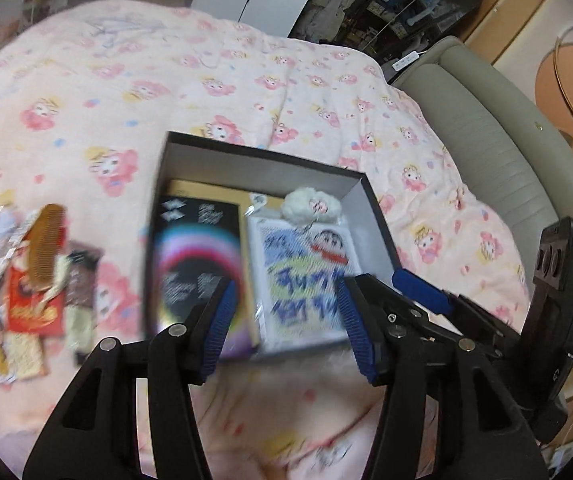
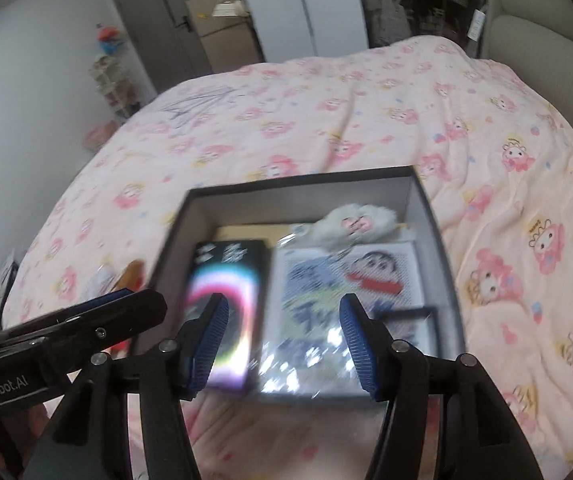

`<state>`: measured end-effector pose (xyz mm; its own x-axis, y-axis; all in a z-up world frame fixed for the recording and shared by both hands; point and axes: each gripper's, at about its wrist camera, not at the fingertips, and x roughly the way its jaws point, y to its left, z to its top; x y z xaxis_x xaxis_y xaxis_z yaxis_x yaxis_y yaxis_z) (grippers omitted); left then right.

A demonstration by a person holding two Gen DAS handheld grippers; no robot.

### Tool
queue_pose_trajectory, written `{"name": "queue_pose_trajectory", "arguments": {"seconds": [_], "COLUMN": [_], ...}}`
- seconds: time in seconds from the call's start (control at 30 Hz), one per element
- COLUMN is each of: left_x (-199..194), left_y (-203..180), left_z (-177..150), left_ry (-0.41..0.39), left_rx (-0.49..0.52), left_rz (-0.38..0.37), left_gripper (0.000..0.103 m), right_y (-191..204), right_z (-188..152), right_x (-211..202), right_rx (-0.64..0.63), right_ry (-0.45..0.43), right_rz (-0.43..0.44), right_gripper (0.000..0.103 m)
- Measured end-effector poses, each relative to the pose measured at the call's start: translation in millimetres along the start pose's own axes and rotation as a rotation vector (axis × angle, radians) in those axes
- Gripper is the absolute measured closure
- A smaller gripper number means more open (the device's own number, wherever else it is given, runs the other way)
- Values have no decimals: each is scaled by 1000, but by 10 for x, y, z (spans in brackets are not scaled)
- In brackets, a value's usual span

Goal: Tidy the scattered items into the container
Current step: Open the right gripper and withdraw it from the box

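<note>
one open dark cardboard box [image 1: 190,148] with pale grey inner walls sits on the bed with the pink cartoon-print quilt [image 1: 86,92]. it holds three things: one black flat pack with a rainbow ring print [image 1: 194,248] on its left side, one white-framed cartoon picture card in clear wrap [image 1: 298,264] on its right, and one white fluffy plush charm [image 1: 312,206] at the card's far end. left of the box, on the quilt, lies a blurred heap of small packets [image 1: 26,300] with one brown wooden comb [image 1: 46,240] on top; the packets cannot be counted. the left gripper [image 1: 282,320] and right gripper [image 2: 284,340] both hang above the box's near edge, fingers apart, holding nothing.
</note>
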<state>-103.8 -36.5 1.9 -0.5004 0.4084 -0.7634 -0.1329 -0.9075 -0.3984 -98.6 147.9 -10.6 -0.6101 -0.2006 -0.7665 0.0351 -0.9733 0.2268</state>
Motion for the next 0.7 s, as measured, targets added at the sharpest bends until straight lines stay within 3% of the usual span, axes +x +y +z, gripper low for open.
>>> {"name": "queue_pose_trajectory", "arguments": {"seconds": [0.33, 0.5, 0.7], "left_x": [-537, -739, -914], "left_y": [237, 611, 1218], "left_z": [-496, -666, -837], "left_ry": [5, 4, 16], "left_rx": [27, -12, -111], "left_rz": [44, 89, 159], "left_gripper": [48, 48, 48], "right_y": [579, 929, 1519], "right_z": [-440, -572, -732], "right_x": [-234, -119, 255], "right_rx": [-85, -140, -222], "right_ry": [15, 46, 143], "right_rz": [68, 129, 216], "right_gripper": [49, 49, 49]}}
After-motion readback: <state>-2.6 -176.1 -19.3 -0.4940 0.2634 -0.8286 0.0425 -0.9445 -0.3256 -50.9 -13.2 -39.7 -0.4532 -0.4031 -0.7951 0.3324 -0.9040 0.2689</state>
